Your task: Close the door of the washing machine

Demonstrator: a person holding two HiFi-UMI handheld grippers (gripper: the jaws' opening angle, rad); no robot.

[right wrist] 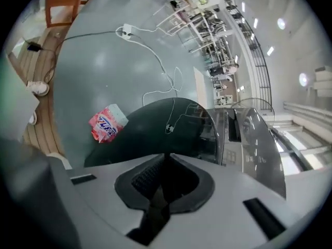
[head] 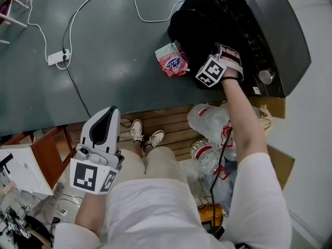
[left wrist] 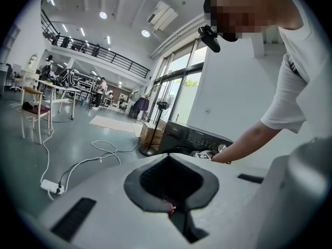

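Washing machine: a dark machine (head: pixel 270 30) is standing at the upper right of the head view, its control panel and a silver knob facing up toward the camera.
Door: the round dark door (head: pixel 193 27) is hanging open, swung out to the left of the machine over the grey floor (head: pixel 114 82). In the right gripper view it is filling the centre of the frame just beyond the jaws.
Right gripper: the right gripper (right wrist: pixel 165 158) is reaching in at the door's lower edge, right of centre in the head view. Its jaws are lying together with nothing between them. Whether they are touching the door cannot be told.
Left gripper: the left gripper (left wrist: pixel 169 158) is hanging at the lower left of the head view, well apart from the machine. Its jaws are closed and gripping nothing.
Detergent bag: a pink and white bag (head: pixel 172 60) is lying on the floor just beside the door, left of the right gripper.
Power strip: a white strip (head: pixel 58 57) is lying at the upper left, with a white cable (head: pixel 140 12) trailing across the floor toward the machine.
Person: the shoes (head: pixel 137 130) are standing on a wooden pallet (head: pixel 171 119) at the centre of the frame.
Plastic bags: clear bags (head: pixel 210 119) are lying crumpled on the pallet below the machine.
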